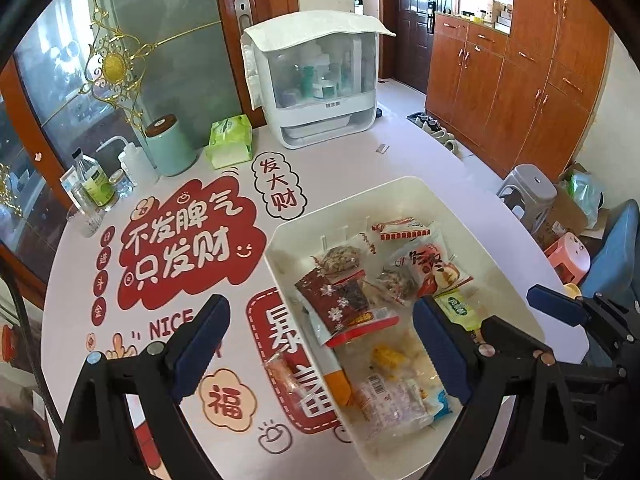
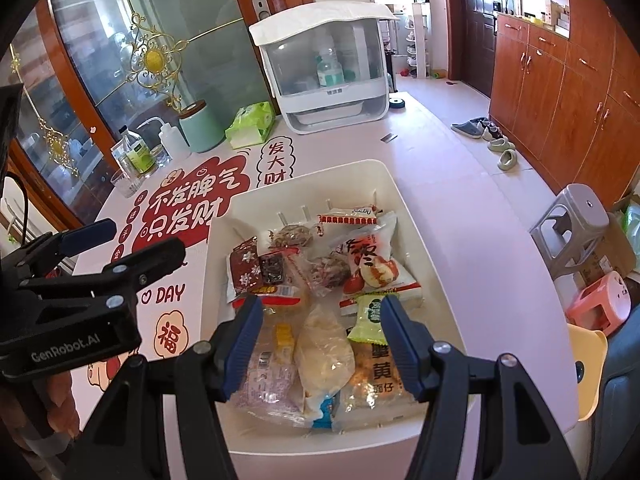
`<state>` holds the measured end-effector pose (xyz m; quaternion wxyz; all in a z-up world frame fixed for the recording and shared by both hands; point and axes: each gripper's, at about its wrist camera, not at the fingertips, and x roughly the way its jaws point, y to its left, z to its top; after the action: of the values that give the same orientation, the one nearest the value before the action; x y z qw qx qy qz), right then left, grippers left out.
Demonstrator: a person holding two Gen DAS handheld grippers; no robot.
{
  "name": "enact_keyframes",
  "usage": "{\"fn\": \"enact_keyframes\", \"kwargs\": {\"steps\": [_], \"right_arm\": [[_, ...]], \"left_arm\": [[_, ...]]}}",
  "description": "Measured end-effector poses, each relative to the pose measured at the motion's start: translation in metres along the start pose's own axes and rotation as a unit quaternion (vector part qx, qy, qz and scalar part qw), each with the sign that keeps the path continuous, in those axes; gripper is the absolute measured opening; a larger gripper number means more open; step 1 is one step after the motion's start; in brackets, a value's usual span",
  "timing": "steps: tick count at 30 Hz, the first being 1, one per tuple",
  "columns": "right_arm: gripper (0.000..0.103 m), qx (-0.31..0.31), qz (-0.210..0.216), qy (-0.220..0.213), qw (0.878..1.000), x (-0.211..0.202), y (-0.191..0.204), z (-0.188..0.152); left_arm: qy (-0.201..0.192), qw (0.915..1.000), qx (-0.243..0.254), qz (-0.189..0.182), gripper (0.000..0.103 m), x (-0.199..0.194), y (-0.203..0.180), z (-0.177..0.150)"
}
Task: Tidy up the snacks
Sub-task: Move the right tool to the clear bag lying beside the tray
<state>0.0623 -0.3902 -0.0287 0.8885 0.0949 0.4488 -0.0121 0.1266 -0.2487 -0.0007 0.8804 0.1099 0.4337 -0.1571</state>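
Note:
A white plastic bin [image 1: 404,188] [image 2: 304,180] sits on the round table and holds several snack packets: a dark red snowflake packet [image 1: 340,300] [image 2: 250,268], a white and red bun packet [image 1: 430,268] [image 2: 372,256], a green candy [image 1: 458,308] [image 2: 370,316] and clear bags [image 1: 396,400] [image 2: 324,352]. One small clear-wrapped snack [image 1: 282,372] lies on the table left of the bin. My left gripper [image 1: 322,344] is open and empty, straddling the bin's left wall. My right gripper [image 2: 322,344] is open and empty above the bin's near packets; it shows at the left wrist view's right edge [image 1: 560,308].
At the table's far side stand a white sterilizer cabinet [image 1: 316,80] [image 2: 328,68], a green tissue pack [image 1: 230,140] [image 2: 252,124], a mint canister [image 1: 170,146] [image 2: 200,128] and bottles [image 1: 94,182] [image 2: 136,152]. Stools [image 2: 576,224] stand right of the table.

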Motion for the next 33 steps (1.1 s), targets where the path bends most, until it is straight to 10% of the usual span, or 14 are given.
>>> {"fn": "enact_keyframes", "kwargs": {"steps": [18,33], "right_arm": [[0.062,-0.027,-0.014,-0.038,0.999,-0.024,0.078,-0.012],[0.062,-0.042,-0.047,-0.052,0.997,0.001,0.185,-0.043]], "left_arm": [[-0.042,0.9979,0.015,0.047,0.092,-0.055,0.123,-0.005],[-0.012,0.9994,0.028,0.017,0.092,-0.012,0.211,-0.047]]}}
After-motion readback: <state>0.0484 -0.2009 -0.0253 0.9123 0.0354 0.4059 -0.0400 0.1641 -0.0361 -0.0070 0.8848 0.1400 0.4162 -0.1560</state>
